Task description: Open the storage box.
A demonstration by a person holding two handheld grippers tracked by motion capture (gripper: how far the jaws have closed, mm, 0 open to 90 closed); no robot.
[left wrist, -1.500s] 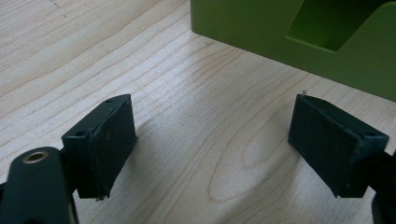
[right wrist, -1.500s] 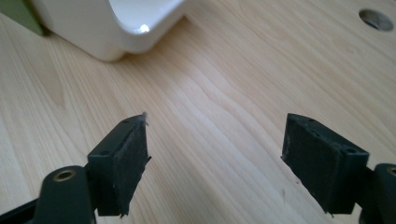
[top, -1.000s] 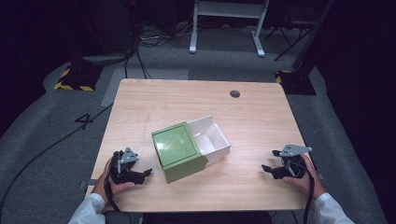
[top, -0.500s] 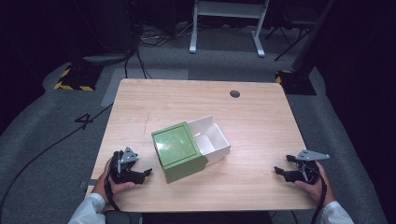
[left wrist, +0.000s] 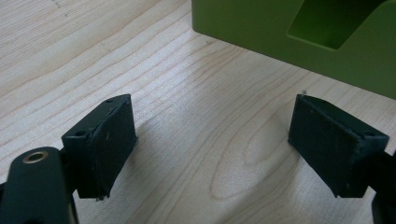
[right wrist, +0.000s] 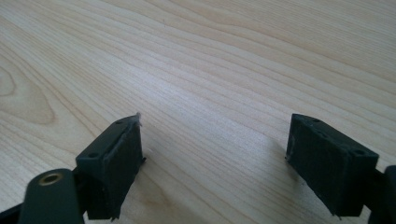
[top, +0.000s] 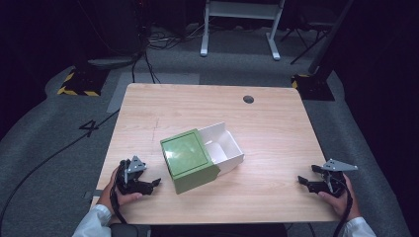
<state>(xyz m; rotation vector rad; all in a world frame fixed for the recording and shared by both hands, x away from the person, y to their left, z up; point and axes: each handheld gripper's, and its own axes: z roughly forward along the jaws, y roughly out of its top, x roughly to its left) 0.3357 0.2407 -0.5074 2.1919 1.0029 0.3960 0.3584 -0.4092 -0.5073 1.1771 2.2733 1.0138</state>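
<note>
High view: a green box [top: 190, 160] with a white inner tray [top: 225, 146] slid partly out toward the far right sits at the middle of the wooden table [top: 276, 123], turned at an angle to the table edges. The left gripper [top: 148, 185], held in a hand at the near left edge, rests low on the wood just beside the box's near left corner, apart from it. The right gripper [top: 307, 181] lies near the right edge, well apart from the box, pointing inward. Left gripper view: both black jaws stand spread wide over bare wood grain with nothing between them; the green box wall [left wrist: 280, 32], with a cut-out notch, fills the upper right just ahead. Right gripper view: the jaws are likewise spread wide, empty, with plain tabletop beyond
</note>
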